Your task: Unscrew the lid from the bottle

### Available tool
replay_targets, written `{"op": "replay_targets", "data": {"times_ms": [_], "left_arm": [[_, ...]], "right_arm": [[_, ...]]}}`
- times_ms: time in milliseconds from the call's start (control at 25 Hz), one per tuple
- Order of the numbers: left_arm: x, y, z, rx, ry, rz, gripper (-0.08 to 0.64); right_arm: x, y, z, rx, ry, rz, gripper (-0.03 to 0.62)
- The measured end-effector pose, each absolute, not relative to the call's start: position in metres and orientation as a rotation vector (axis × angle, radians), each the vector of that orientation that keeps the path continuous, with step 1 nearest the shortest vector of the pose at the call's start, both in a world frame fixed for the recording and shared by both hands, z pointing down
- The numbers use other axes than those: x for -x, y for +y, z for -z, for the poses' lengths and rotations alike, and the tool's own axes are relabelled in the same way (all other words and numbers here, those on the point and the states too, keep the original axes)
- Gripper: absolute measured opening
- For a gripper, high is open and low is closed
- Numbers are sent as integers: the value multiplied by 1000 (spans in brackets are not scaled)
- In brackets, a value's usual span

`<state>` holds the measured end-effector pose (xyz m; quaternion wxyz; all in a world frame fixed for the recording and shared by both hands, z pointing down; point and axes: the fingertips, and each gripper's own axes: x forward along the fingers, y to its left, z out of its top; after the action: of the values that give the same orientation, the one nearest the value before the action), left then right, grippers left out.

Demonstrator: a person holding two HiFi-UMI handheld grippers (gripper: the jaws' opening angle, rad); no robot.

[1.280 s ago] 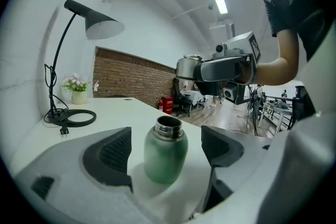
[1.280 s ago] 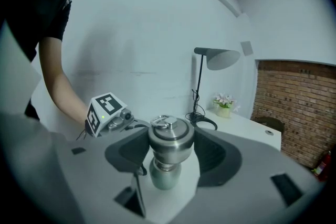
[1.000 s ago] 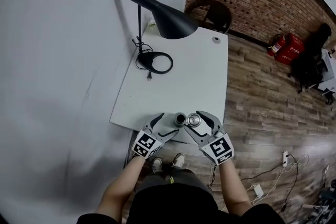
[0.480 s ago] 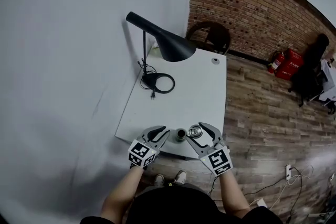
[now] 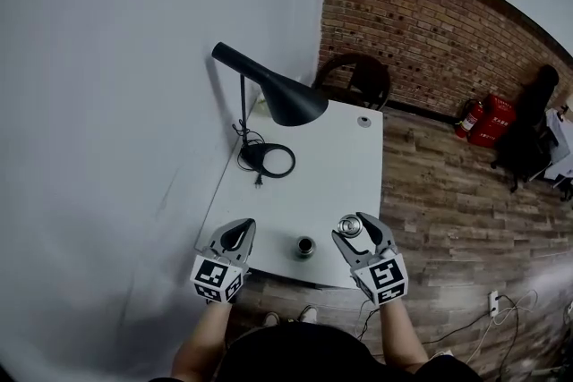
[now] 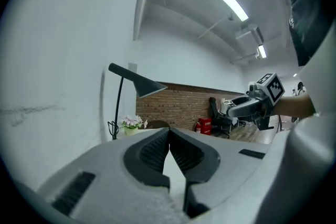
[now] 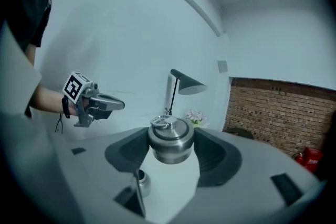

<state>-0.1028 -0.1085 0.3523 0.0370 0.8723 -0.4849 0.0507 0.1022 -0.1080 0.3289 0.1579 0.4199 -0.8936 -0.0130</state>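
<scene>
The steel bottle [image 5: 305,246] stands upright near the front edge of the white table [image 5: 322,165], its mouth uncovered. Its metal lid [image 5: 350,226] with a ring on top is clamped in my right gripper [image 5: 352,221], just right of and above the bottle. In the right gripper view the lid [image 7: 169,140] fills the gap between the jaws, and the bottle's mouth [image 7: 142,184] shows below. My left gripper [image 5: 236,230] hangs left of the bottle, apart from it. Its jaws have just closed and now meet with nothing between them [image 6: 169,131].
A black desk lamp [image 5: 285,99] with its round base and cord [image 5: 268,160] stands at the table's back left, next to a small flower pot [image 6: 130,122]. A dark chair [image 5: 360,76] sits behind the table. Red extinguishers [image 5: 484,122] lie by the brick wall.
My left gripper let go of the bottle, shut, and drew away to the left and up. The bottle now stands alone on the table. The right gripper rose a little with the lid.
</scene>
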Motion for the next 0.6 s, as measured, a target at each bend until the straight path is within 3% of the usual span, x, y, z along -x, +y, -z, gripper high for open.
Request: {"op": "replay_targets", "data": {"times_ms": [600], "left_arm": [[150, -66, -255, -2734, -1685, 22, 23]], "right_arm": [[-148, -105, -277, -1424, -2659, -138, 267]]}}
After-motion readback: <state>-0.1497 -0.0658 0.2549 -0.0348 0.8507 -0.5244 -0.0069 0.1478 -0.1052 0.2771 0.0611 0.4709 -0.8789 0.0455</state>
